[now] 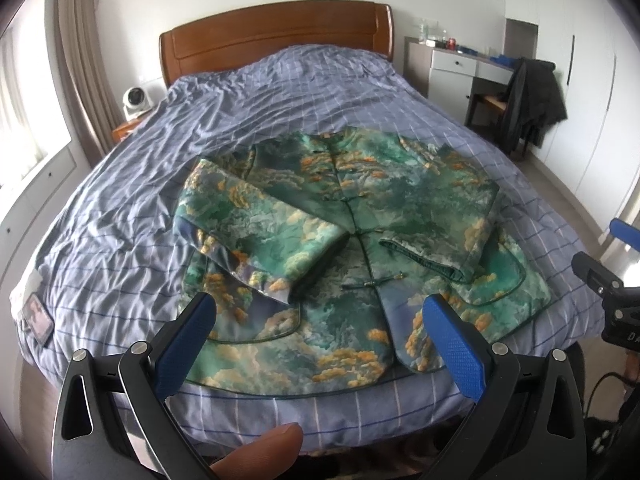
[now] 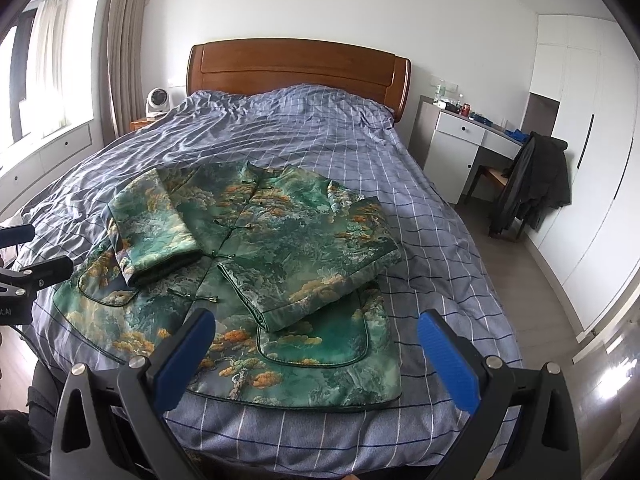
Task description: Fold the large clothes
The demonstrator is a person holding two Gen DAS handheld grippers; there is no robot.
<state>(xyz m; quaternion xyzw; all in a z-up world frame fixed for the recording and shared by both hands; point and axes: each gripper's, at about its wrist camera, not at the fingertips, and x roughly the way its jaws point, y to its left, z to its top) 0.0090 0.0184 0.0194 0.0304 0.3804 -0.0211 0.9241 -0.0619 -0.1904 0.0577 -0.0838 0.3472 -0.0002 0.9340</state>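
Quilted jacket (image 1: 360,216), green brocade with orange and pale cloud patterning, lying face up and buttoned on the bed (image 1: 120,184), its hem at the bed's foot edge and its collar (image 1: 332,136) pointing toward the headboard (image 1: 276,36). Both sleeves are already turned inward across the chest: the left sleeve (image 1: 256,232) slants down toward the front closure (image 1: 360,248), and the right sleeve (image 1: 432,252) lies opposite it, their cuffs near each other but apart, on either side of the knotted fastenings. The fabric looks thick, padded and rather glossy, with rounded piped patch pockets just above the hem. Probable hazards for the remaining fold, judged from this layout: the stiff padding may spring the sleeves back open when the hem is lifted toward the collar; the slick surface may slip from a shallow pinch; a grip taken too deep may gather the wrinkled checked duvet (image 1: 248,92) along with the hem; and unequal lifting by the two sides would skew the fold line. The left claw (image 1: 318,320) is spread wide and empty, poised over the hem at the foot of the bed, with a fingertip (image 1: 260,452) visible beneath it. The right claw (image 2: 316,344) is likewise spread and holds nothing, over the hem's other side. Beyond the bed stand a small fan (image 1: 134,100) beside the headboard and, on the opposite side, a worktop (image 1: 468,60) with a dark coat (image 1: 532,100) draped over a chair.
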